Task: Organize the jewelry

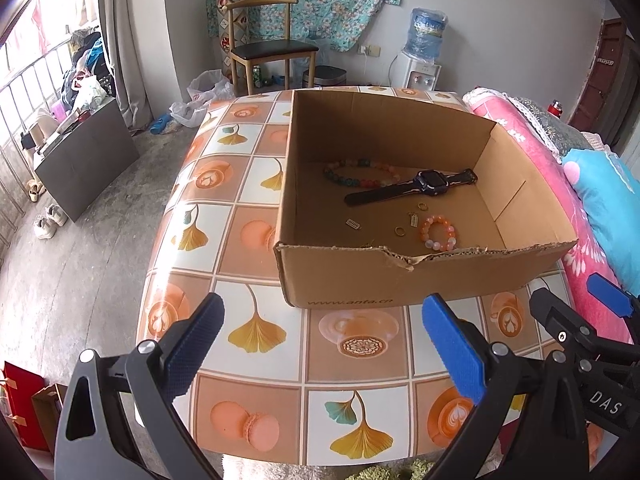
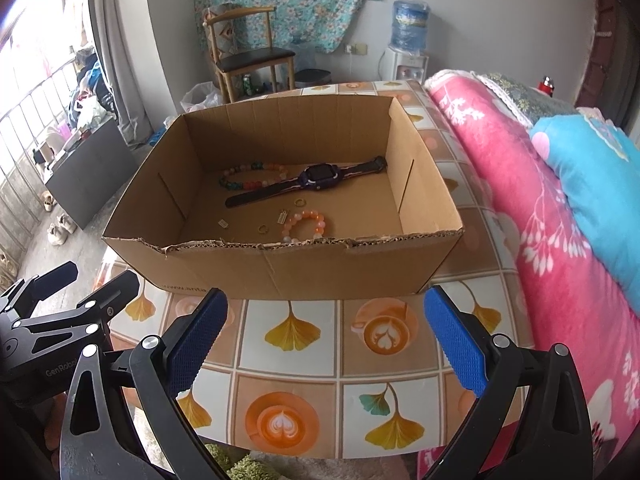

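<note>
An open cardboard box (image 1: 400, 280) sits on the tiled, ginkgo-patterned surface (image 1: 256, 332), its torn near rim facing both cameras, and all the jewelry lies on its floor. A dark watch (image 2: 320, 176) stretches diagonally across the middle, its strap ends reaching toward the far right corner and the near left. Behind it and partly overlapped by the strap lies a multicoloured bead necklace (image 2: 240, 176). Nearer the front wall rests a small orange bead bracelet (image 2: 308, 224), with two little gold rings (image 2: 262, 229) close by, one just left of the bracelet and one between the bracelet and the watch. A small metal charm (image 2: 283, 216) lies just left of the bracelet, and another tiny charm (image 1: 353, 223) sits apart to the left. The left gripper (image 1: 320, 344) hovers over the surface in front of the box, jaws spread wide and holding nothing. The right gripper (image 2: 324, 340) hangs alongside it, likewise short of the box, jaws released and empty. A pink floral blanket (image 2: 520, 200) on the bed borders the surface on the right.
</note>
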Demonstrator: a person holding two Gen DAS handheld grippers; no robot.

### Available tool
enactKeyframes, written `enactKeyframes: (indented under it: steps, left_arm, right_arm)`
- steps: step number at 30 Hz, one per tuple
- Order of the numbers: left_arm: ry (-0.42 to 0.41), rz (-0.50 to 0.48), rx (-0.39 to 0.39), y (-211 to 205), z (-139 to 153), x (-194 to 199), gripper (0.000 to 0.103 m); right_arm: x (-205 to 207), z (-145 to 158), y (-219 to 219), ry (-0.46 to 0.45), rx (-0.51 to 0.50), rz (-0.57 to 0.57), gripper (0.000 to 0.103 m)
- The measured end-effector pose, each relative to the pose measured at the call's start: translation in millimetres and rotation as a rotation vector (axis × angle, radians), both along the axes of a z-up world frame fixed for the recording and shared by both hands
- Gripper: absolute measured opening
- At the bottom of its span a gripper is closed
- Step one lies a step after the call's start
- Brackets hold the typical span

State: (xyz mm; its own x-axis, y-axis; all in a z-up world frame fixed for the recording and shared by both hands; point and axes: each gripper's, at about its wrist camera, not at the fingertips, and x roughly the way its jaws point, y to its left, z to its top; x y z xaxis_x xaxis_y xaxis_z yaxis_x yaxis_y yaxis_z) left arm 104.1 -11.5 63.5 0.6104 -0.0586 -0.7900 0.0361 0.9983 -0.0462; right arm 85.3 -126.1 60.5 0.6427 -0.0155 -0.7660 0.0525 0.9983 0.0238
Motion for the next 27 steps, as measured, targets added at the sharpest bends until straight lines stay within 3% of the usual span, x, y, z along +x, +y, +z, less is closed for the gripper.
enactKeyframes:
  steps: [27]
  left_arm:
    - [0.018,-0.001,0.012,-5.2,-6.0,2.0,0.097]
  right_arm:
    - [1.4,-1.4,-5.9,0.001,0.017,-0.008,0.095]
